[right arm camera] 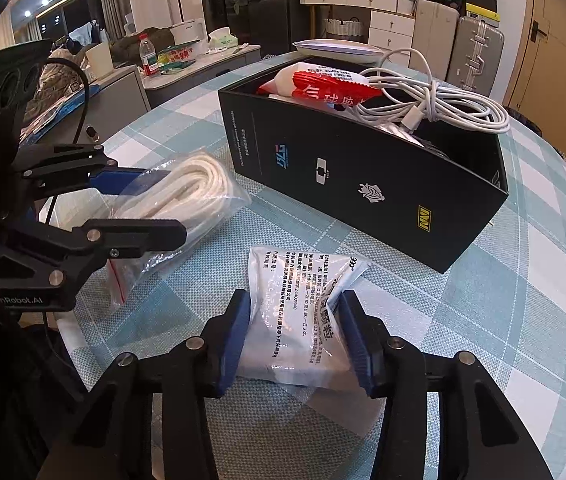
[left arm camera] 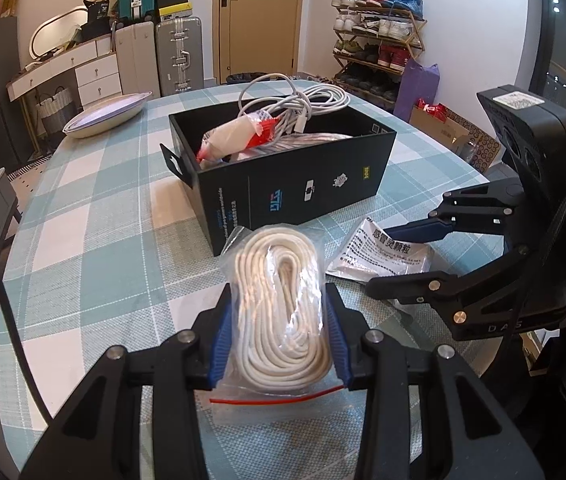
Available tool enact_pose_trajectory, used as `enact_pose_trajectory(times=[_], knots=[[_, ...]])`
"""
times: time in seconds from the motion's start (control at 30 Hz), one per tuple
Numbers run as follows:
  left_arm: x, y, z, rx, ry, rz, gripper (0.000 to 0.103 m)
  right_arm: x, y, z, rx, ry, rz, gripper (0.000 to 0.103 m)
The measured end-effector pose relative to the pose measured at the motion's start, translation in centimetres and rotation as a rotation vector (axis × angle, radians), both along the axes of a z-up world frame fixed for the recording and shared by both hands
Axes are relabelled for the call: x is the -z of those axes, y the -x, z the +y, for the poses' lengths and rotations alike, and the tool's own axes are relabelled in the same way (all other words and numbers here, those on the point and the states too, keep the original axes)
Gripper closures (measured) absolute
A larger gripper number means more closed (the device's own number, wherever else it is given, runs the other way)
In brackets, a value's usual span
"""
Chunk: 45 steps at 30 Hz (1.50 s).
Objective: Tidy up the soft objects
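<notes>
Currently left claw [left arm camera: 279, 332] half-closed, pads pressing both sides of bagged rope [left arm camera: 283, 304]; right claw [right arm camera: 295, 340] likewise clamps white packet [right arm camera: 303, 312]; black box [right arm camera: 363, 184] just ahead of both.

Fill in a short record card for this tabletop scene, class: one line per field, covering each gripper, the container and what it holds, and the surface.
left gripper: closed on bagged white rope
right gripper: closed on white printed sachet
container: open black box, beyond both grippers
box contents: white cable, red-and-white packet
also on table: shallow white dish
surface: teal checked tablecloth
</notes>
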State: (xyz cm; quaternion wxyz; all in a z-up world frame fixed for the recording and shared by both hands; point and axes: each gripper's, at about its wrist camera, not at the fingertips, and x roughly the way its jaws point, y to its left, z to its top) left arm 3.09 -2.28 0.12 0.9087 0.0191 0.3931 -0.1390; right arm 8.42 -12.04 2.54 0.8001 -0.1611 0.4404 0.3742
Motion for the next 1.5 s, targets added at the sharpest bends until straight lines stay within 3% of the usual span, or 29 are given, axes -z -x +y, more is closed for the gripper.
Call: enact_pose_trajectory(times=[0.3,0.77,1.5], knots=[[-1.1,0.3,0.5,-0.016,0.021,-0.051,0.063,-0.9,0.3,-0.9,-0.015,-0.033,-0.019,0.061],[-3.4,0.7,1.2,-0.064,0.033,-0.139,0.063,-4.1,0.6,-4.4,0.038,-0.183,-0.103,0.061],[-6.1,-2.3,0.4,-0.081,0.031,-0.196,0.063,-9.1,-0.3,-5.7,0.143,-0.297,-0.245,0.061]])
